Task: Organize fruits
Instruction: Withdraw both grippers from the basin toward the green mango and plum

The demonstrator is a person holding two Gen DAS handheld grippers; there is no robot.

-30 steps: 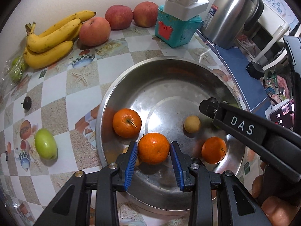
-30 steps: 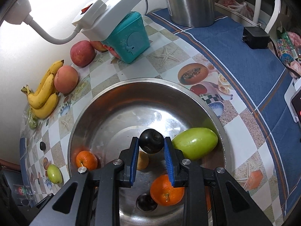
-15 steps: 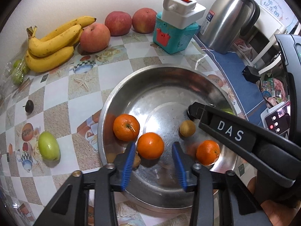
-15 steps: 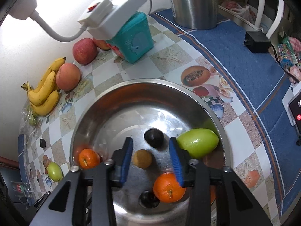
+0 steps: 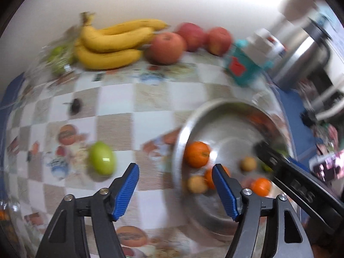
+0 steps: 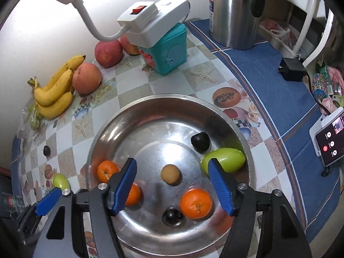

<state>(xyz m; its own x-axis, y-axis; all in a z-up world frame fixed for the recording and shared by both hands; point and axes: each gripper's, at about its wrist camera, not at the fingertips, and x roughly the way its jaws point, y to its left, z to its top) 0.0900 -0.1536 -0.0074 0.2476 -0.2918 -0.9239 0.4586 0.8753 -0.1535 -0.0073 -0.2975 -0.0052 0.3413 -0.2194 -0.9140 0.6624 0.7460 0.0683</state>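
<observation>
A steel bowl holds three oranges, a green fruit, two dark plums and a small tan fruit. My right gripper hangs open and empty above the bowl. My left gripper is open and empty, over the bowl's left rim in a blurred view. A green fruit and a dark plum lie on the checkered cloth left of the bowl. Bananas and three apples sit by the wall.
A teal box with a white power strip on it stands behind the bowl. A steel kettle is at the back right. A phone and a black adapter lie on the blue cloth.
Both grippers opened wide and let go: the orange and the dark plum now lie in the bowl. The left gripper swung left; the right one pulled back.
</observation>
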